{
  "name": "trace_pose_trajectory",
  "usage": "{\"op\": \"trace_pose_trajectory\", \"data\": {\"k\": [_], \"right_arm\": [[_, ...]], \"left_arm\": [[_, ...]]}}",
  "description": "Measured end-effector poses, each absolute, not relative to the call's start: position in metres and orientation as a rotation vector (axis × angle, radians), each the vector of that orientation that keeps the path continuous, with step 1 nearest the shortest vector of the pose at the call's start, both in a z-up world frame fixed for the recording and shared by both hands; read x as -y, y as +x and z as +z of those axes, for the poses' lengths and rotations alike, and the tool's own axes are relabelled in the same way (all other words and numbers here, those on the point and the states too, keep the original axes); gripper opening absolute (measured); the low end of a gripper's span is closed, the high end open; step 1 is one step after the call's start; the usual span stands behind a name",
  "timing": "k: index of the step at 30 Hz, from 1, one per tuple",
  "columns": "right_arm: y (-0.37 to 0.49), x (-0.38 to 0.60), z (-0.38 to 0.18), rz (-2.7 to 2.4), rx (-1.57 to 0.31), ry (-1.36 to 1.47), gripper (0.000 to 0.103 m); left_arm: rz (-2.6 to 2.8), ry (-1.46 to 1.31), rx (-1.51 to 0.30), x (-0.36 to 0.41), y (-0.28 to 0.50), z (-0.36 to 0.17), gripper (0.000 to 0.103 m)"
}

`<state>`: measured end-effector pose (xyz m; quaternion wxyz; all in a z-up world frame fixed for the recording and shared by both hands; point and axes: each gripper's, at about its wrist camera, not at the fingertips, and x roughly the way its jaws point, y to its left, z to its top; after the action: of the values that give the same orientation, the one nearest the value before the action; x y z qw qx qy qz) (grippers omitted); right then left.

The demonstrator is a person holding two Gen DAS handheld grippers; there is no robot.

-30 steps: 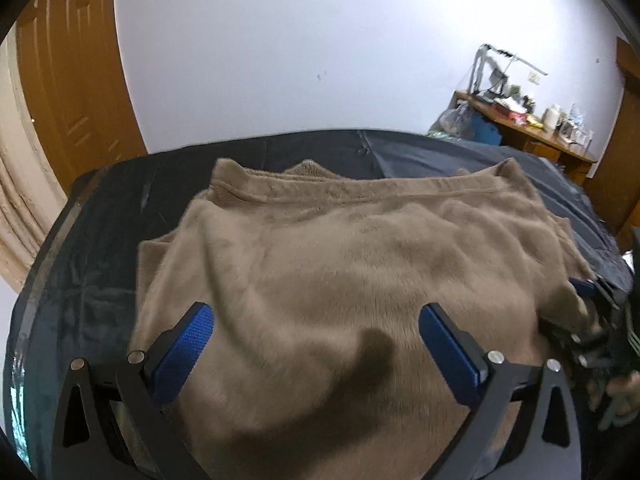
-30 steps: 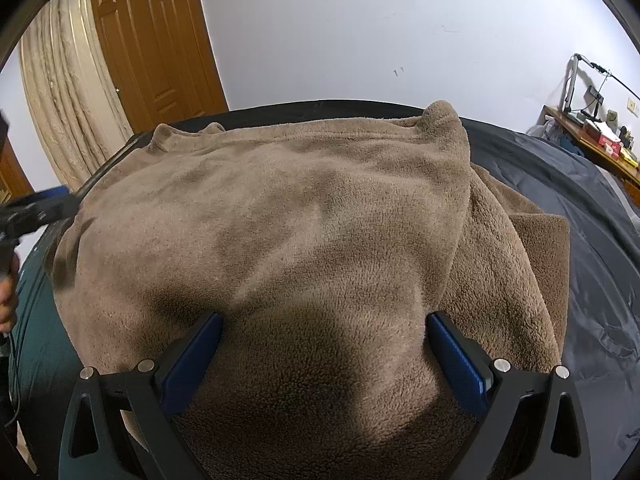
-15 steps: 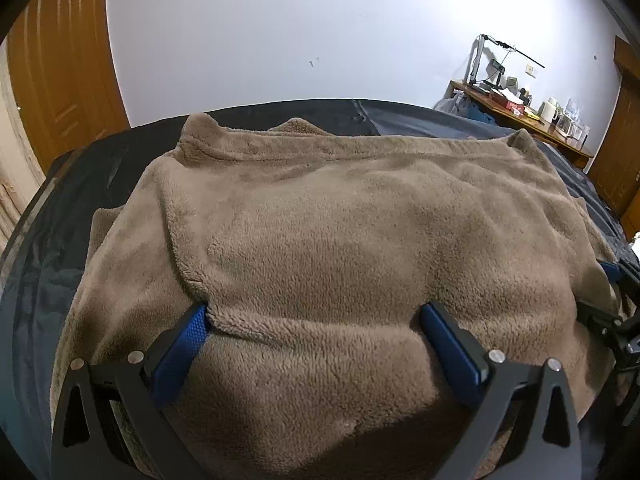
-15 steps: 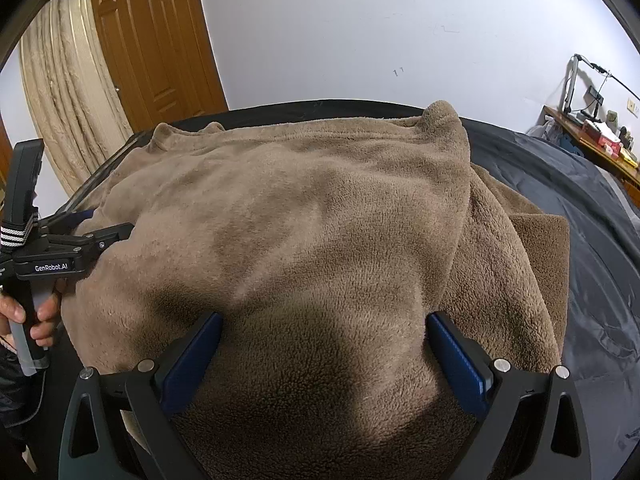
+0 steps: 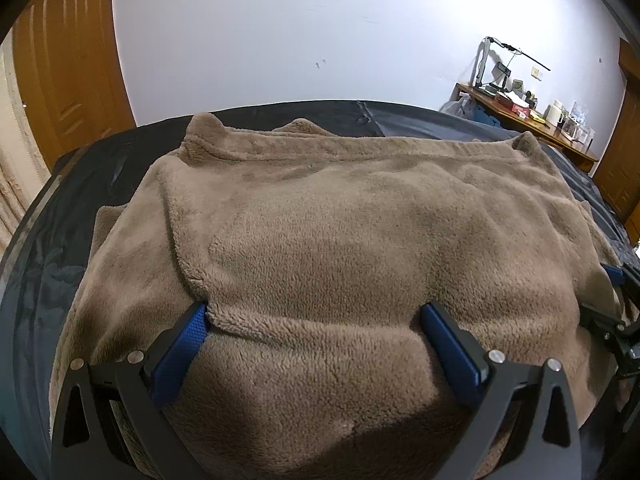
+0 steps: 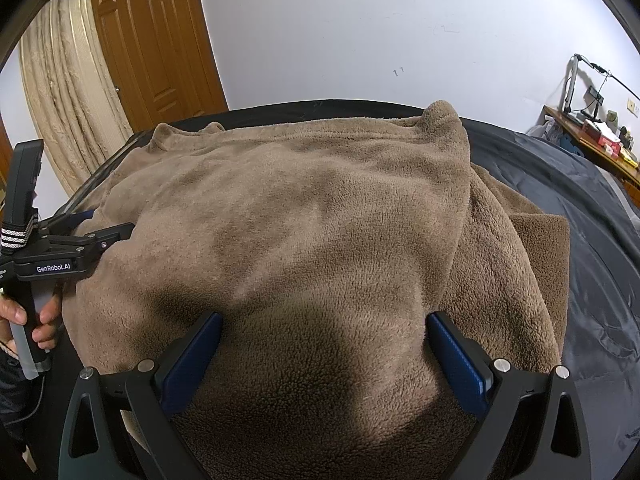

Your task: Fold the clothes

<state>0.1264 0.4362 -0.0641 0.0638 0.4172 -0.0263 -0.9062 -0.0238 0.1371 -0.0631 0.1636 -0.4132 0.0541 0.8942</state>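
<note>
The left gripper [image 5: 314, 334] has its blue fingers [image 5: 180, 350] spread wide, straddling the near hem of the fleece [image 5: 340, 232]; the left pad touches a fold edge low in the left of that frame, but nothing is pinched. The right gripper [image 6: 324, 344] is likewise spread wide over the near hem, gripping nothing, so both seem poised at the near corners to take the hem for a fold away from the person. The fleece fills the middle of both frames, lying on a dark bed [image 5: 48, 248], its far collar edge running across the upper middle. In the right view a loose layer spills past the right side at mid right. Bare bed shows beyond the far edge and at both sides, leaving room to fold forward. A desk [image 5: 524, 116] stands well apart, upper right.
</note>
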Motion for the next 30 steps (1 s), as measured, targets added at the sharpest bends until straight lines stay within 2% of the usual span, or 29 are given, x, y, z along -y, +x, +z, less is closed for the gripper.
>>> {"op": "trace_pose_trajectory", "data": {"k": [24,30], "right_arm": [[0.126,-0.436,-0.064,-2.735,0.084,1.261,0.102],[0.126,-0.436,-0.063,-2.735,0.083,1.261,0.102]], "left_arm": [[2.563,-1.174,-0.153,-0.137,-0.022,-0.062,0.103],[2.629,-1.085,-0.203,-0.135,-0.009,-0.045,0.103]]}}
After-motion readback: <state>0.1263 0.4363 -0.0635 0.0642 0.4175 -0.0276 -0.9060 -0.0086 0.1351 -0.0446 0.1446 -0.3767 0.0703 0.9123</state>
